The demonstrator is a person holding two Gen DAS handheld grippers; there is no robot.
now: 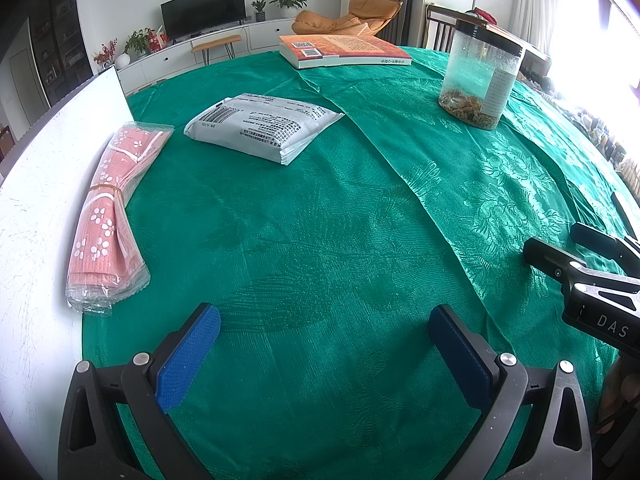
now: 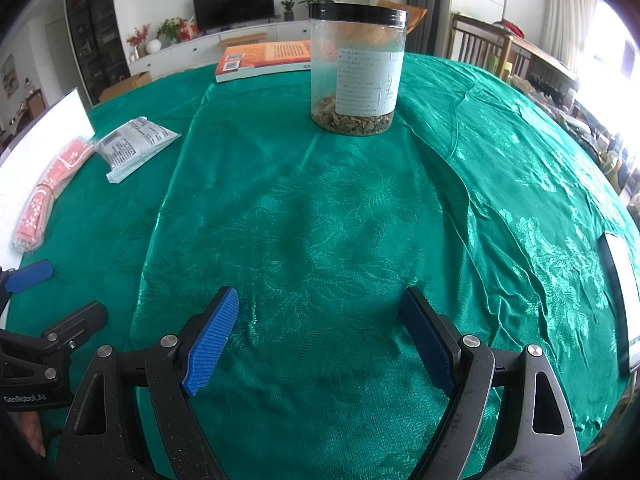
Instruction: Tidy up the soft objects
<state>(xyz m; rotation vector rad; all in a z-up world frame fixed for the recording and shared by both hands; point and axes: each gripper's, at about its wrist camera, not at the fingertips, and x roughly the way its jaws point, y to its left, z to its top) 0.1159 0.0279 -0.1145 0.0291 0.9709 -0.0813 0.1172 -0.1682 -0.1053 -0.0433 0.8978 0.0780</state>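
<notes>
A pink cloth pack (image 1: pixel 108 216) in clear wrap, bound with a rubber band, lies at the left edge of the green tablecloth (image 1: pixel 320 220). Behind it rests a white printed soft packet (image 1: pixel 262 126). My left gripper (image 1: pixel 326 326) hovers open over bare cloth, well in front of both. In the right wrist view the pink cloth pack (image 2: pixel 40 196) and the white packet (image 2: pixel 134 146) sit far left, and my right gripper (image 2: pixel 320 308) is open over the cloth, nothing between its blue pads. The left gripper (image 2: pixel 60 292) shows at the lower left there.
A clear jar with a black lid (image 2: pixel 358 68) stands mid-table, with an orange book (image 2: pixel 264 60) behind it. A white board (image 1: pixel 44 184) lies along the left edge. A phone-like flat object (image 2: pixel 622 300) lies at the right. Chairs and a TV unit stand beyond.
</notes>
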